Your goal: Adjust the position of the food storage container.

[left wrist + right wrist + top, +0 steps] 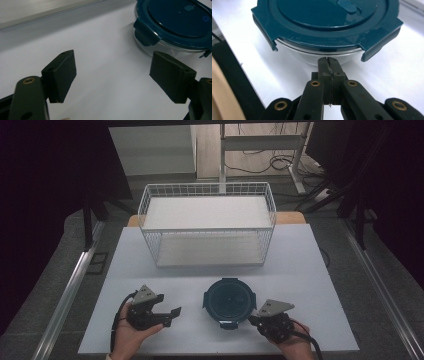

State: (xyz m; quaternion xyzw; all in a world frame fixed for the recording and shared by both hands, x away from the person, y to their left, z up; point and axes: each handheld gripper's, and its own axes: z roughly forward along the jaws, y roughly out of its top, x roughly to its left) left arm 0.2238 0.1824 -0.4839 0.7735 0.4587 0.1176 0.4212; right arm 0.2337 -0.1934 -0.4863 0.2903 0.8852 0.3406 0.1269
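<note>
Tool in the right hand (329, 65), clenched and empty, waits just beside the lidded container (229, 300), the left tool (112, 75) is released, so I judge the grasp is next.

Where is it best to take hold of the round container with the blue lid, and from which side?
Probably across the round container under its lid rim, coming in level from the left with the open left tool. The lid is wide and flat, its clip flaps overhang the clear wall, and the right tool is shut.
</note>
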